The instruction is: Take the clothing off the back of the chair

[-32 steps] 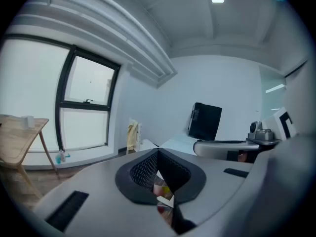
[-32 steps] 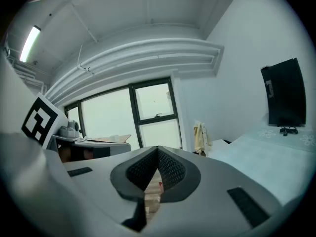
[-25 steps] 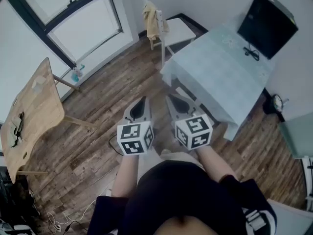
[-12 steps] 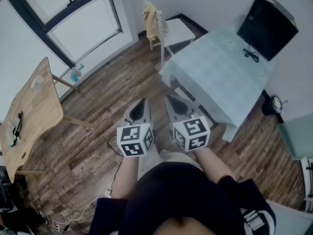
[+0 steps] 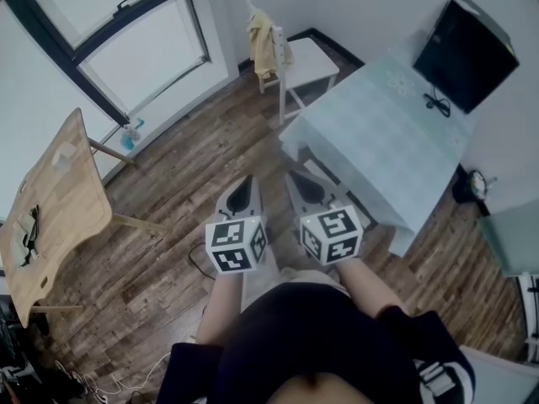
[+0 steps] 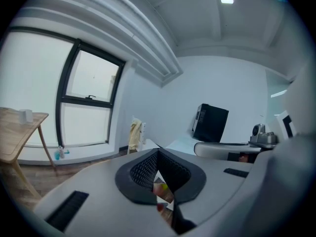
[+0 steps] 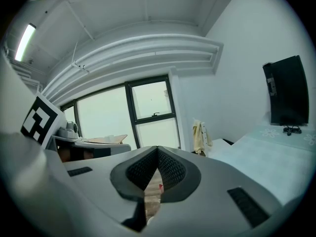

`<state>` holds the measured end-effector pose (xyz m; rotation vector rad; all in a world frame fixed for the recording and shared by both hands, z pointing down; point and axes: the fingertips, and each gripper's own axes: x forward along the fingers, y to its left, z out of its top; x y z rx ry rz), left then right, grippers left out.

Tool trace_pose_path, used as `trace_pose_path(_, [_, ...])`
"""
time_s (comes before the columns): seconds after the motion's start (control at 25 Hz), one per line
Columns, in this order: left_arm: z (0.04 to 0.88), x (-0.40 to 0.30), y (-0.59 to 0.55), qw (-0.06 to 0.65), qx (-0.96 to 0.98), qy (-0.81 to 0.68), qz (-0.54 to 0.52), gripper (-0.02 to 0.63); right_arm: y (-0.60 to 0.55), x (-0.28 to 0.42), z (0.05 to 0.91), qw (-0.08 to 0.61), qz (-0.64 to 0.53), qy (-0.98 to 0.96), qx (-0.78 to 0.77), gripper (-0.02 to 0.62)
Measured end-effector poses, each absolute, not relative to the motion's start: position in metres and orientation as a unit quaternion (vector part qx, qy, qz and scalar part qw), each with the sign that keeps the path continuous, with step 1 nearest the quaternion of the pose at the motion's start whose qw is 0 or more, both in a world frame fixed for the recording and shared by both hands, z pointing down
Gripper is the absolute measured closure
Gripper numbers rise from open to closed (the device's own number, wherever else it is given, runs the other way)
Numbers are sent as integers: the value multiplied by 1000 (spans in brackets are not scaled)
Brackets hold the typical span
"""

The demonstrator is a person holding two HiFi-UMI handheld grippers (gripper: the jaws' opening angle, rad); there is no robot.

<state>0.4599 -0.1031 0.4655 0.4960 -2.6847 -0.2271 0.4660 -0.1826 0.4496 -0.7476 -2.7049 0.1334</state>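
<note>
A yellow garment point(image 5: 263, 42) hangs over the back of a white chair point(image 5: 305, 60) in the far corner by the window. The same garment point(image 6: 135, 135) point(image 7: 198, 137) shows small and distant in both gripper views. My left gripper point(image 5: 245, 181) and right gripper point(image 5: 293, 176) are held side by side in front of the person, far short of the chair. Both are shut with nothing between the jaws, and both point toward the chair.
A table with a pale blue cloth point(image 5: 379, 129) stands right of the chair, a black monitor point(image 5: 465, 50) on its far end. A tilted wooden table point(image 5: 52, 210) is at the left. Cables point(image 5: 126, 375) lie on the wooden floor.
The view has shifted forward a little: the chair and blue table sit slightly lower in the head view. Both grippers stay shut and side by side.
</note>
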Motion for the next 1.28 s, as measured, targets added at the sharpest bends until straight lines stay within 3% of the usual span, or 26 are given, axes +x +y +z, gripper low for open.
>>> trace_pose_path(1.28, [492,120,58,239,270,-931,-49,611,-13,133,447,159,70,-967,-189,584])
